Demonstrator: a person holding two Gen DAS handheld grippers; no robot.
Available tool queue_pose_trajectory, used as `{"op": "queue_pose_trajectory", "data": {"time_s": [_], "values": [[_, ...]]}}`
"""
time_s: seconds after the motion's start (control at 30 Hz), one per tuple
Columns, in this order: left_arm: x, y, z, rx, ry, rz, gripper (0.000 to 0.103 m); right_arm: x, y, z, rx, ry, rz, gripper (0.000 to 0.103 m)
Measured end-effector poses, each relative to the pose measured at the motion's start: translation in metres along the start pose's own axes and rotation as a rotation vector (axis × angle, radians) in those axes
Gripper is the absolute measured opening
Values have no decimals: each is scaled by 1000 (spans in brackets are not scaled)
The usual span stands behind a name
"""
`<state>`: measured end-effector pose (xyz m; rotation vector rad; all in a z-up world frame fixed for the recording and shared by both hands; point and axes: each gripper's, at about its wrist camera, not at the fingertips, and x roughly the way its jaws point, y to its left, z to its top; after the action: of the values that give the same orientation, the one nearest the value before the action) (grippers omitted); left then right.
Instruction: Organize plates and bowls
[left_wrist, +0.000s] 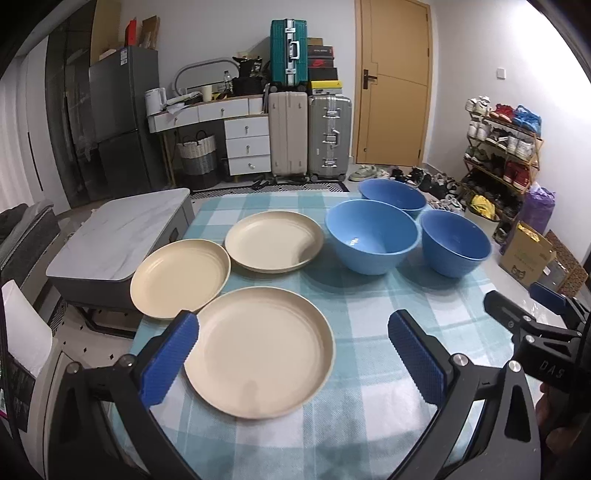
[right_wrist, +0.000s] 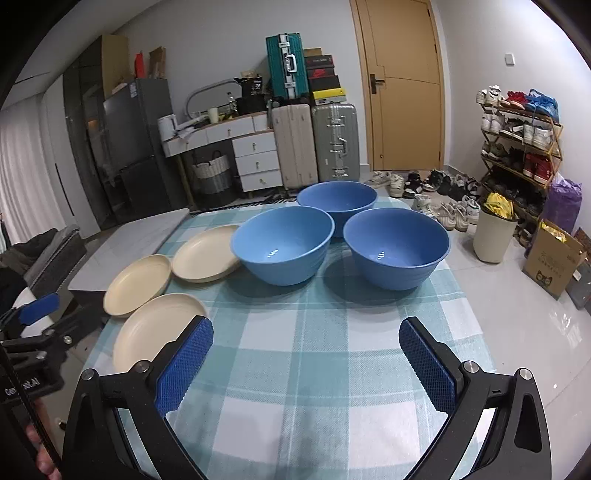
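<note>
A: Where's everything?
B: Three plates (left_wrist: 258, 350) sit left on the checked cloth (right_wrist: 314, 350), three bowls (right_wrist: 282, 243) cluster right, apart from them.
A: Grippers?
B: Left gripper (left_wrist: 291, 354) spread wide over the near plate; right gripper (right_wrist: 306, 362) wide, empty. Suitcases (left_wrist: 310, 136) and a shoe rack (left_wrist: 502, 155) stand behind.

Three cream plates (left_wrist: 258, 350), three blue bowls (right_wrist: 282, 245)

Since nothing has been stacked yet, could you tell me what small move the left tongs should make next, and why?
Probably ease the left tongs forward and down to the rim of the nearest cream plate. They are open and empty, that plate lies right between them, and all three plates sit separately on the checked cloth.
</note>
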<state>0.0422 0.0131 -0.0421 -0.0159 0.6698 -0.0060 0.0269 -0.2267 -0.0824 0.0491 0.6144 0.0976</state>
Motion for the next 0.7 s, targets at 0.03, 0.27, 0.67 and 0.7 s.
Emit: {"op": "queue_pose_trajectory", "data": {"time_s": [0.03, 0.27, 0.67, 0.7], "values": [[4, 2, 2, -3, 7, 2, 103, 4, 0, 2, -6, 0, -4, 103], [37, 15, 16, -9, 22, 59, 103, 31, 5, 21, -55, 7, 69, 103], [82, 120, 52, -185, 98, 146, 103, 76, 102, 108, -200, -4, 431, 103], [85, 130, 53, -195, 98, 163, 103, 81, 112, 115, -209, -4, 458, 103]]}}
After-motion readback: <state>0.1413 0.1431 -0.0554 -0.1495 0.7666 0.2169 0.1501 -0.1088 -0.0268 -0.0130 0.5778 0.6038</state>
